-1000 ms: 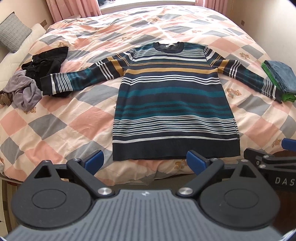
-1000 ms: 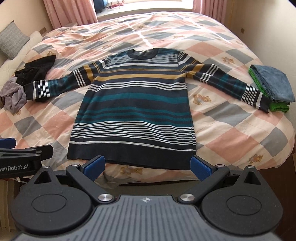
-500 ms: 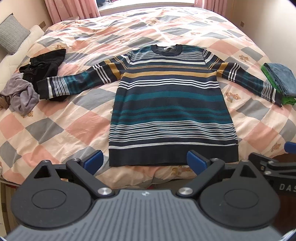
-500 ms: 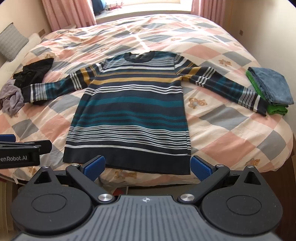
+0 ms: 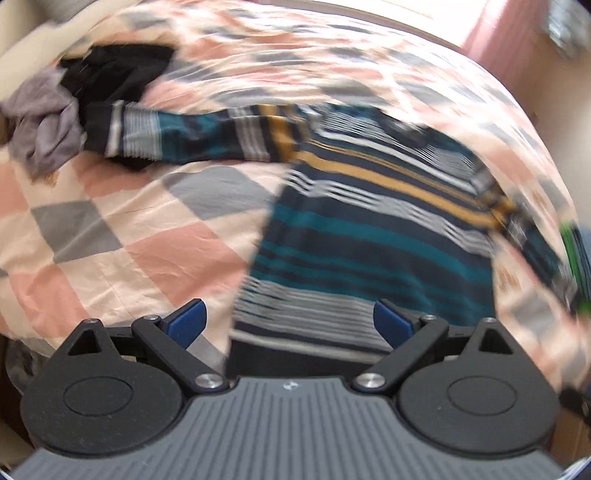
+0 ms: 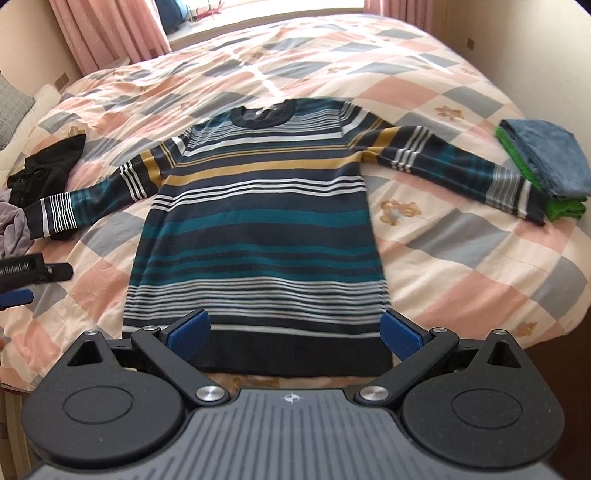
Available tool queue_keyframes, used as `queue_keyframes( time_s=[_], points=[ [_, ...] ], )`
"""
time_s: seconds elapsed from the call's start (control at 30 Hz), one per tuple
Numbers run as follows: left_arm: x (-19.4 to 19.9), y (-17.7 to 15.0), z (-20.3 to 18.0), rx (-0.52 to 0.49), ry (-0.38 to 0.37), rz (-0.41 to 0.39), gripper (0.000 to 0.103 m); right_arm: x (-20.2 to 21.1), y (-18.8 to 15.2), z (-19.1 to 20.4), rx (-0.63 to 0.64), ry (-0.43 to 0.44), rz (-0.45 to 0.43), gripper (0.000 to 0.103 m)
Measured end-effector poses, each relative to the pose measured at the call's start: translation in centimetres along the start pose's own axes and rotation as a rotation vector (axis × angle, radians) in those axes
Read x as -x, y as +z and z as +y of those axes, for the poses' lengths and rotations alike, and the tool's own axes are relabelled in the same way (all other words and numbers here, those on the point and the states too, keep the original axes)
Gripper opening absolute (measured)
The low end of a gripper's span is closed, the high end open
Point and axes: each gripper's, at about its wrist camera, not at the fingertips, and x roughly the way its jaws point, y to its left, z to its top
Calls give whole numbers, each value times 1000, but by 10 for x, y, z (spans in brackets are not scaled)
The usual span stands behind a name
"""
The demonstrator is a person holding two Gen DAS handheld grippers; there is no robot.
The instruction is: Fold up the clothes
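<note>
1. Lying flat on the quilt (image 6: pixel 461 266), the sweater (image 6: pixel 258 221) faces up, both sleeves spread wide, collar toward the far window and hem at the near edge of the bed.
2. Over that hem hangs the right gripper (image 6: pixel 293 332), its jaws spread wide with nothing between them; the blue pads (image 6: pixel 188 328) sit just above the dark hem band, one near each bottom corner.
3. Off to the left edge of the right view pokes the left gripper (image 6: pixel 22 284), over the quilt and beside the sweater's left side.
4. From its own camera, the left gripper (image 5: pixel 288 321) is also wide open and empty, and the picture is smeared with blur and tilted.
5. Its left pad (image 5: pixel 184 321) sits over bare quilt (image 5: pixel 110 240), the right one over the sweater's (image 5: pixel 369 229) lower stripes, so the hem's left corner lies between the two.
6. Out at the left sleeve's cuff, a black garment (image 6: pixel 48 166) lies under the cuff's end, with a grey one (image 6: pixel 13 225) crumpled just beside it.
7. Across the bed, the right cuff ends touching a folded stack: blue jeans (image 6: pixel 546 162) on top of something green (image 6: pixel 565 210).
8. Pink curtains (image 6: pixel 110 33) hang at the far side, and a grey cushion (image 6: pixel 11 107) shows at the left edge.
</note>
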Motion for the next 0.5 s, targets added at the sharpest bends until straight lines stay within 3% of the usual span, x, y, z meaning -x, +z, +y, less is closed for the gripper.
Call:
queue_keyframes(
  time_s=[0.13,0.27,0.5],
  points=[
    [-45,44,68,214,15,-13,95,-37,35,20,-1,-2,56,101],
    [-84,85,144,438,50,-84,95,-81,74,45,19,-6,122,101],
    [-159,133,249,713,149,-181,94,-162,111,89,66,6,249,101]
  ],
)
